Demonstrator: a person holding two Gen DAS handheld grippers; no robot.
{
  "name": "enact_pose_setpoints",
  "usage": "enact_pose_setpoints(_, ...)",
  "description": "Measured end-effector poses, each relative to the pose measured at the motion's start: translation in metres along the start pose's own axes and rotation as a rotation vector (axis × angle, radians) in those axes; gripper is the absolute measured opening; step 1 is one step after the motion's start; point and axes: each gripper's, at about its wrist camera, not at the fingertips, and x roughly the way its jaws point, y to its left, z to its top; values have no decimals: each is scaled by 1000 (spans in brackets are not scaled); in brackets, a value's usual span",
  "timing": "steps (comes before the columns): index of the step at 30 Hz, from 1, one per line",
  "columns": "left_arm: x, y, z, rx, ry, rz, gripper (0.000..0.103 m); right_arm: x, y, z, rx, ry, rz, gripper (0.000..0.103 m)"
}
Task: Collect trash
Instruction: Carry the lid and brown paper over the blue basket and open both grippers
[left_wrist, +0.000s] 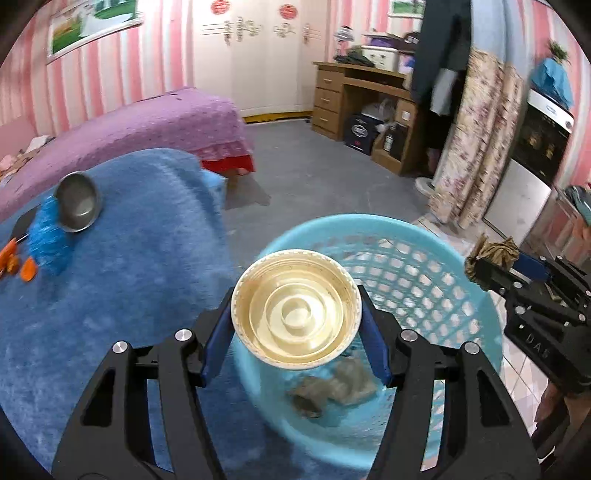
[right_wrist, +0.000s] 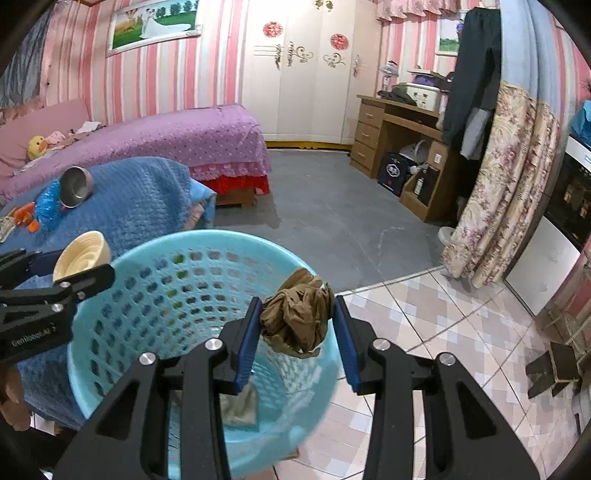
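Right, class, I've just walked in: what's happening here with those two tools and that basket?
A person is collecting trash with a gripping tool in each hand. The left tool holds a cream paper bowl above the light-blue plastic basket. The right tool holds a crumpled brown wad over the same basket. Some crumpled trash already lies at the bottom.

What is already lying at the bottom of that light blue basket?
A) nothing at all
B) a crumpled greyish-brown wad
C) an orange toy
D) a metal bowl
B: a crumpled greyish-brown wad lies on the floor of the light blue basket, below the cream bowl held over it; the metal bowl and the orange toy sit on the blue blanket.
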Motion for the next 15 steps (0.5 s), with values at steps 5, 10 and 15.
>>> enact_pose_setpoints(5,16,-17,1,38,22,13,60,-2,-18,-6,56,-4,-3,39)
enact_pose_setpoints(10,22,-5,2,49,45,47,86,-2,-15,-5,55,-11,8,39)
enact_pose_setpoints(15,9,28,8,9,29,72,93,0,-3,-5,37,-13,16,39)
